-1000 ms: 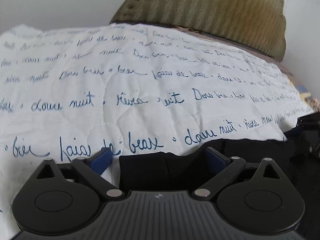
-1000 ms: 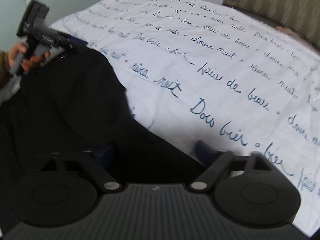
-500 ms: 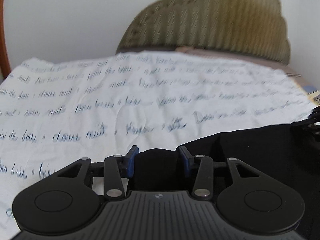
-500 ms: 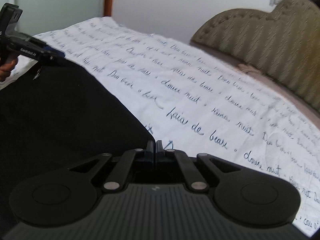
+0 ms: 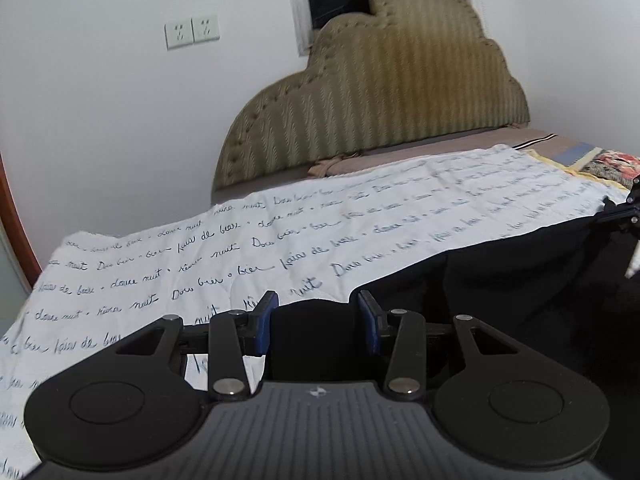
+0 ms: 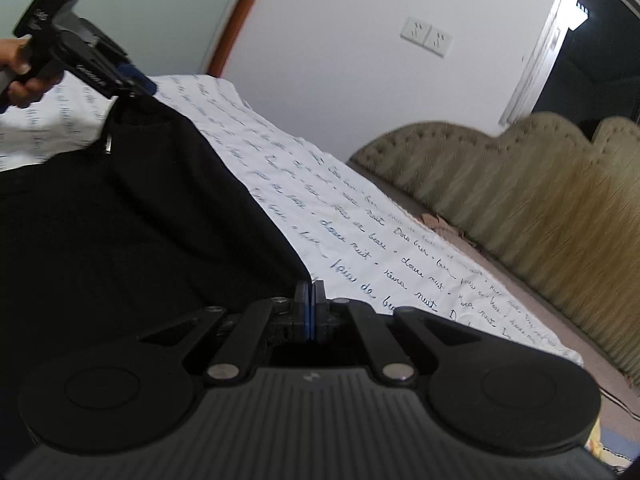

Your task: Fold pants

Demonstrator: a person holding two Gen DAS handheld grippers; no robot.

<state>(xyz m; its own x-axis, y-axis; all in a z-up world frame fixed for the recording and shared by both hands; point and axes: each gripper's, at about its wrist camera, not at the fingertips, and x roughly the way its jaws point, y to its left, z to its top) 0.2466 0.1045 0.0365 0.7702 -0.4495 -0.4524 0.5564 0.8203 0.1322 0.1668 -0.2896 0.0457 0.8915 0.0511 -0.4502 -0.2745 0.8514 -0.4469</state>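
My left gripper is half closed on a thick bunch of the black pants. My right gripper pinches their thin edge, fully closed. The cloth hangs between them above the bedsheet; it is soft and limp, so hold it at the corners.

Bedspread script — "douce nuit", "Dors bien".

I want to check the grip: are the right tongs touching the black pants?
Touching. The right wrist view shows the right tongs shut on the black pants edge.
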